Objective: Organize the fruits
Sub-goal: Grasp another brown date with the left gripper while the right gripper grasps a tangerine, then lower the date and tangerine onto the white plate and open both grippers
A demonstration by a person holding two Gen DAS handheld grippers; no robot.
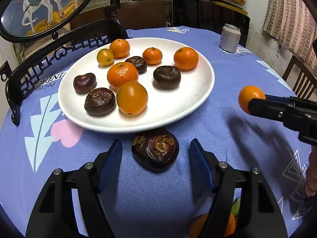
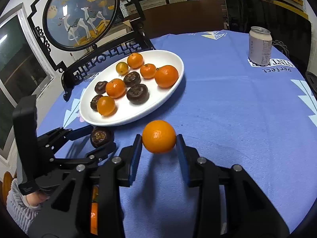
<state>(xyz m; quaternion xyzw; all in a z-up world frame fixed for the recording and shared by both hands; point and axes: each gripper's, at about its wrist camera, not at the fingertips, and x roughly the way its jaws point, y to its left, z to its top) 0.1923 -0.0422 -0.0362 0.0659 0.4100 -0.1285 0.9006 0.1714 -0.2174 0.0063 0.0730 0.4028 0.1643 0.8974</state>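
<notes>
A white plate (image 1: 198, 103) (image 2: 138, 117) holds several small oranges and several dark brown water chestnuts. One more water chestnut (image 1: 155, 150) (image 2: 102, 136) lies on the blue tablecloth just in front of the plate. My left gripper (image 1: 156, 141) (image 2: 101, 136) is open, one blue pad on each side of it, neither touching. To the right, my right gripper (image 2: 159, 136) (image 1: 257, 103) is shut on a small orange (image 2: 159, 136) (image 1: 250, 97) and holds it above the cloth.
A pale drink can (image 1: 229, 38) (image 2: 260, 45) stands at the far right of the table. A black-framed round deer screen (image 1: 45, 6) (image 2: 79, 17) stands behind the plate on the left. A wooden chair (image 1: 301, 79) is beyond the table's right edge.
</notes>
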